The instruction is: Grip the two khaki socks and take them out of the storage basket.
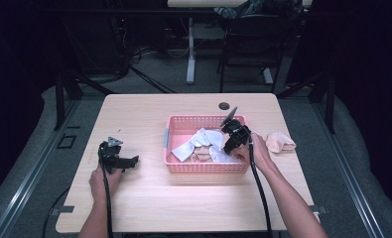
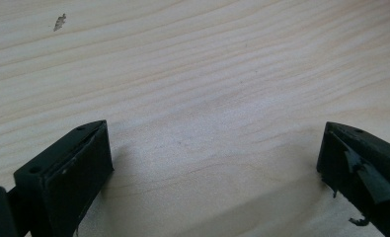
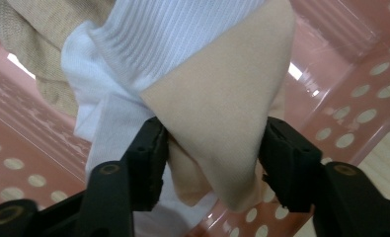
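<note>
Dark room all around, with a chair (image 1: 255,44) and a pale post (image 1: 190,49) far behind a light wooden surface (image 1: 149,114). From the high view, a pink basket (image 1: 206,167) sits in the middle of the surface. White socks (image 1: 188,148) and tan ones lie heaped inside it. One more tan sock (image 1: 280,142) lies on the surface just beside the basket's right wall. A small dark hole (image 1: 224,106) is in the wood behind the basket. The right gripper (image 1: 229,148) dips into the basket's right end, among the socks. The left gripper (image 1: 129,161) rests on the bare wood, well apart from the basket, with the left hand (image 1: 103,182) behind it.

Next, the left gripper view. Its fingers (image 2: 79,168) stand wide apart with bare wood between them. A tiny dark mark (image 2: 59,21) sits far off on the wood.

Last, the right gripper view. A tan sock tip (image 3: 227,113) sits between the two black fingers (image 3: 145,158), and both sides press on it, so it is clamped. A white ribbed sock (image 3: 148,44) lies right behind it, touching it. A knitted tan sock (image 3: 44,54) is at the far left. The basket's pink wall with round holes (image 3: 360,108) stands close behind.
</note>
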Demonstrator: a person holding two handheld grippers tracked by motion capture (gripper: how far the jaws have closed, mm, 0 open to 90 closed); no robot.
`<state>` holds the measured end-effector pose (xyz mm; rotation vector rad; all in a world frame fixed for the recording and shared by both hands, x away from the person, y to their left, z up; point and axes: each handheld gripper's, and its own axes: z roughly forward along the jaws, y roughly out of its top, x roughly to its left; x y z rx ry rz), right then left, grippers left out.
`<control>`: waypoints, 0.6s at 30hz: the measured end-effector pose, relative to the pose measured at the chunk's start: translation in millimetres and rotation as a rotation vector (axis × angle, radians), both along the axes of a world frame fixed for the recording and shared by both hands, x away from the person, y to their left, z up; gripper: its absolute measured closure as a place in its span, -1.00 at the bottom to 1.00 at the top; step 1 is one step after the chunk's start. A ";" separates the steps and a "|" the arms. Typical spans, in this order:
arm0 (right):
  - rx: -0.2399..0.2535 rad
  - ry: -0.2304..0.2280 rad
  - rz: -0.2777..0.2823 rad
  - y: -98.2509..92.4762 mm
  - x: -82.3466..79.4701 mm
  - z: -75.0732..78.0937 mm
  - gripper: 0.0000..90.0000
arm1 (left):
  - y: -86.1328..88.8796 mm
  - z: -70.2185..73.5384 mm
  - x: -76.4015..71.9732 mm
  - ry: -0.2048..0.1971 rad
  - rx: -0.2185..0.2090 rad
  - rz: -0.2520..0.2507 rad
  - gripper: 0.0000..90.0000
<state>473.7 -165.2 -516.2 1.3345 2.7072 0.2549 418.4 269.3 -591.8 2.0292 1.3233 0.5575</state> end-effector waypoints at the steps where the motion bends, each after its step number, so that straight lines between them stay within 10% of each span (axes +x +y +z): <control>1: -0.001 0.001 -0.001 0.2 -0.1 0.1 0.12 | 0.0 0.0 0.0 0.000 0.000 0.000 -1.00; 8: 0.035 -0.011 -0.006 -5.1 -0.4 2.8 0.65 | 0.0 0.0 0.0 -0.001 0.000 0.000 -1.00; 18: 0.127 -0.057 -0.002 -10.6 -6.2 30.1 0.73 | 0.0 0.0 -0.1 0.000 0.000 0.000 -1.00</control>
